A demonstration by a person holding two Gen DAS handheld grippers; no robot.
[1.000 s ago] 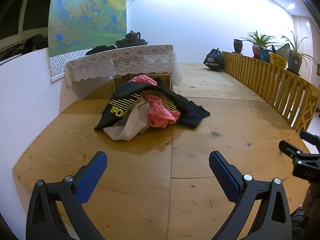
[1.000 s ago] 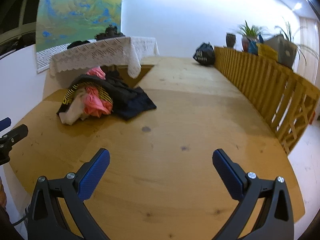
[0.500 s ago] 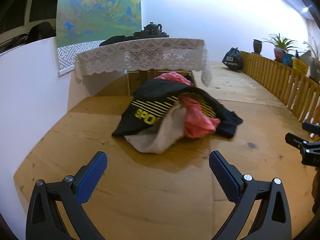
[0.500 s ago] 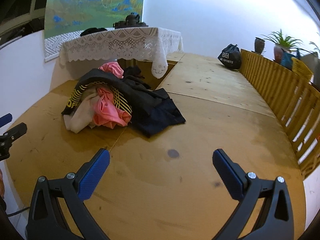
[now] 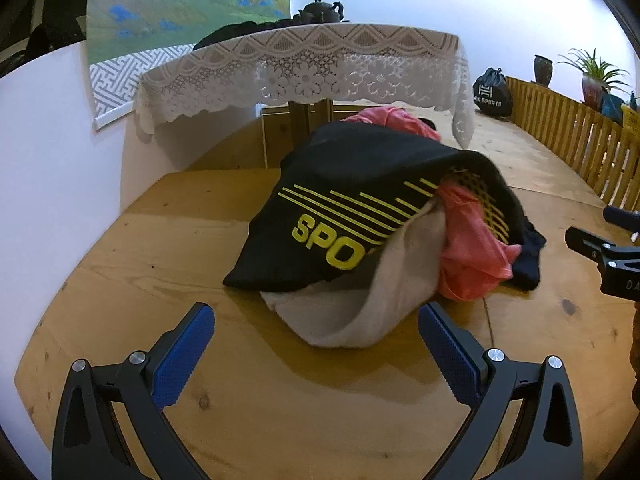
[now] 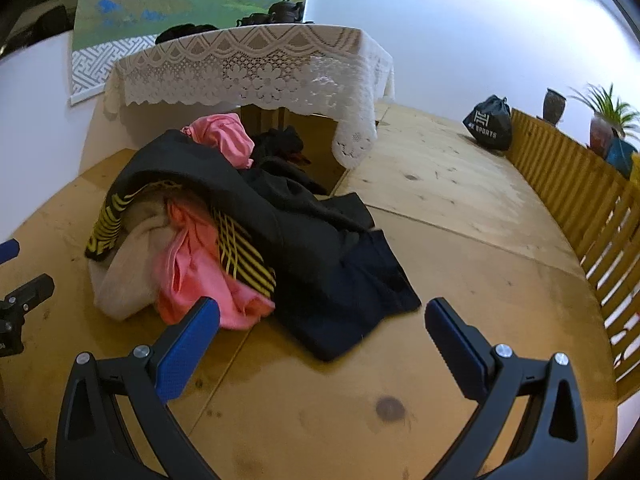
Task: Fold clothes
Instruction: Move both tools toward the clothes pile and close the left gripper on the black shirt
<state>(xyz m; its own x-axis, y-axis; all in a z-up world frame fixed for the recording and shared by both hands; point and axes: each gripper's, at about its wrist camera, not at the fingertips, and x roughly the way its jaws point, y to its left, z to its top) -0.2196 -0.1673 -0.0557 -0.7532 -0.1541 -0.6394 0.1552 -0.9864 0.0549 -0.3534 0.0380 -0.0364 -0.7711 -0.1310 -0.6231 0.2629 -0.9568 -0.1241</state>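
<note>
A heap of clothes lies on the wooden platform (image 5: 280,420). On top is a black shirt with yellow stripes and lettering (image 5: 352,208) (image 6: 240,200). Under it are a beige garment (image 5: 372,300) (image 6: 128,264), a pink garment (image 5: 468,256) (image 6: 200,268) and a dark navy piece (image 6: 356,292). My left gripper (image 5: 316,340) is open, just short of the beige garment. My right gripper (image 6: 322,330) is open over the navy piece's near edge, its left finger by the pink cloth. Neither holds anything.
A low table with a white lace cloth (image 5: 304,68) (image 6: 248,64) and a teapot (image 5: 322,10) stands behind the heap. A wooden fence (image 6: 592,208) runs along the right. A black sports bag (image 6: 488,124) and potted plants (image 5: 596,76) are at the back right.
Both grippers have moved forward toward the clothes heap, which now looms much larger in both views. Both jaws stay open.
</note>
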